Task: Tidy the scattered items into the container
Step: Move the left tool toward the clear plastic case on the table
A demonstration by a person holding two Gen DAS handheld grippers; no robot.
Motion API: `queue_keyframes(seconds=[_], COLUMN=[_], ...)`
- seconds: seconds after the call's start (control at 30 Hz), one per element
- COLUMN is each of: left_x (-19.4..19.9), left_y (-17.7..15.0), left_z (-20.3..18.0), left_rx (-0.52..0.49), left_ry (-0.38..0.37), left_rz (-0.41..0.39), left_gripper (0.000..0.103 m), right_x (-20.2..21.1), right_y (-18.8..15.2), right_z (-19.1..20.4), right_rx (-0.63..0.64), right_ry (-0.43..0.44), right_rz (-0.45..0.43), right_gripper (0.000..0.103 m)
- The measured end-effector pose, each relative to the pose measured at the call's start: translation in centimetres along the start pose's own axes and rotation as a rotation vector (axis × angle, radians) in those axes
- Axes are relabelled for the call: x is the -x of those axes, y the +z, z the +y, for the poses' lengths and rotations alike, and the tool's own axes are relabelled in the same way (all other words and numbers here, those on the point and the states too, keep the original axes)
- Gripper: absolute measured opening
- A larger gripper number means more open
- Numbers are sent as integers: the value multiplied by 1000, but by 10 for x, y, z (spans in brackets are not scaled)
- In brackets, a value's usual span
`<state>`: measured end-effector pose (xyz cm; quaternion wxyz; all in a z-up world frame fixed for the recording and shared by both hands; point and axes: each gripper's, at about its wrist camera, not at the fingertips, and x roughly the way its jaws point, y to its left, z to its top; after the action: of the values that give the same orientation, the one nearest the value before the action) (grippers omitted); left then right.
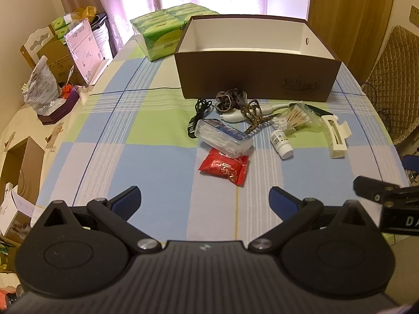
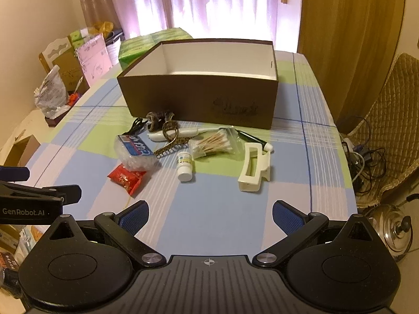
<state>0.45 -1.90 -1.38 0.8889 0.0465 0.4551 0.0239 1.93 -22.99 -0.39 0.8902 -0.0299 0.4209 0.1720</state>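
**Both tools spread, nothing lifted yet: the hair claw lies nearest your right**

Your left tool (image 1: pixel 205 198) and right tool (image 2: pixel 210 213) both hang low over the near part of the bench (image 1: pixel 146 167), jaws spread wide and holding nothing. The brown container (image 2: pixel 199 99) sits at the upper centre of both views, open-topped, and what shows of its inside looks empty. So the tidying appears not to have started.

The scattered items lie in a cluster between your tools and the container's near wall. In the right wrist view, the white hair claw (image 2: pixel 253 167) is just above and slightly right of the gap between the right tool's jaws, apart from the rest of the pile. Its long axis runs up the frame, roughly along the tool's pointing direction, so the jaws would likely close across its narrow width without much turning.

In the left wrist view, the red packet (image 1: pixel 224 166) lies just above and a little right of centre, closest to the left tool, with the clear plastic box (image 1: pixel 224 137) touching its upper edge. The small white bottle (image 1: pixel 281 142) lies on its side between the two groups, cap towards you.
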Motion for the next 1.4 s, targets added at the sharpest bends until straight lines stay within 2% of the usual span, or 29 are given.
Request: queue_keyframes(seconds=[0.33,0.7,1.03,1.4], left_x=[-17,-25,-42,-65], left_y=[-4,1,10,34], left_z=[0,-7,-1,10], left_rx=[-1,-26,-80,-118], left_ry=[-13,-29,-111,-161], left_rz=[41,49,28,18], left_gripper=[102,102,96,95], right_x=[-12,-13,-25,-41], right_y=[-6,-6,3,22], right_z=[-17,-28,-33,-21], right_rx=[-5,-25,-99,-99], right_ry=[42,37,38,-25], right_rz=[37,15,-11,-4], right_gripper=[103,103,103,103])
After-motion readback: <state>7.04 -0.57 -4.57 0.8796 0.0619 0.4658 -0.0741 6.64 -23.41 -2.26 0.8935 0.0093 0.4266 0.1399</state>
